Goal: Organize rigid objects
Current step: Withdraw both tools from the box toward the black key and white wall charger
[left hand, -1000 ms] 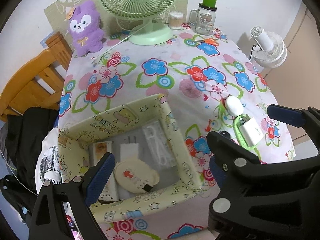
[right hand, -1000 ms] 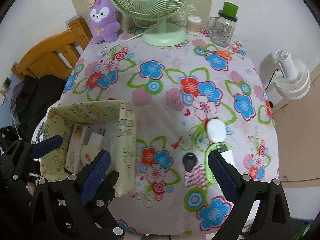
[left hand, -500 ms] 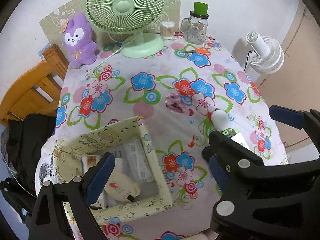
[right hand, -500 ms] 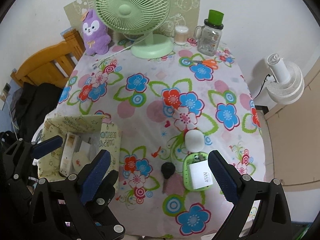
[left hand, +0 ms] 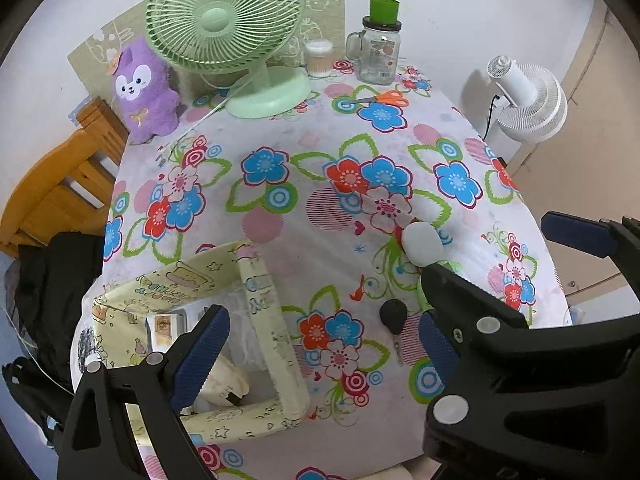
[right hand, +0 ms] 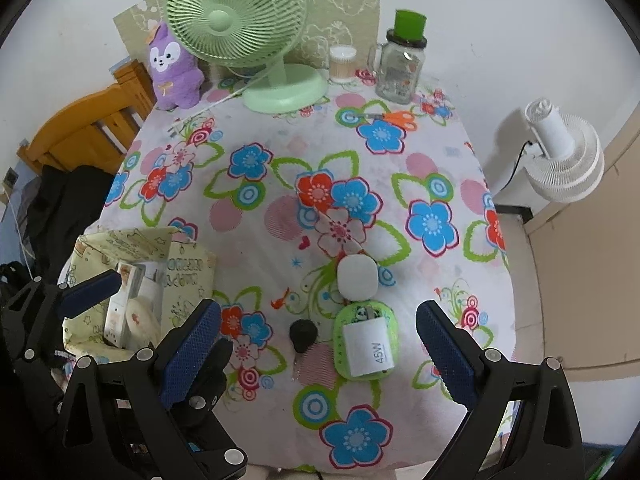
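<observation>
A pale yellow fabric box [left hand: 272,328] [right hand: 188,280] sits at the table's front left and holds several small items, among them a round cream compact [right hand: 138,318]. On the floral cloth to its right lie a black car key [right hand: 303,336] [left hand: 394,314], a white 45W charger on a green case [right hand: 366,346], and a white rounded case [right hand: 357,278] [left hand: 422,240]. My left gripper [left hand: 320,352] is open and empty above the box's right wall. My right gripper [right hand: 318,354] is open and empty above the key and charger.
A green desk fan [right hand: 240,20], a purple plush [right hand: 172,68], a cotton-swab jar [right hand: 342,64], a glass mug jar with a green lid [right hand: 400,68] and orange scissors [right hand: 396,118] stand at the back. A white floor fan [right hand: 560,152] is off the right edge, a wooden chair [right hand: 80,128] at the left.
Both grippers have pulled back and up from the table, so the box and the items look smaller. The left gripper's view has shifted right, off the box's inside. Nothing was picked up.
</observation>
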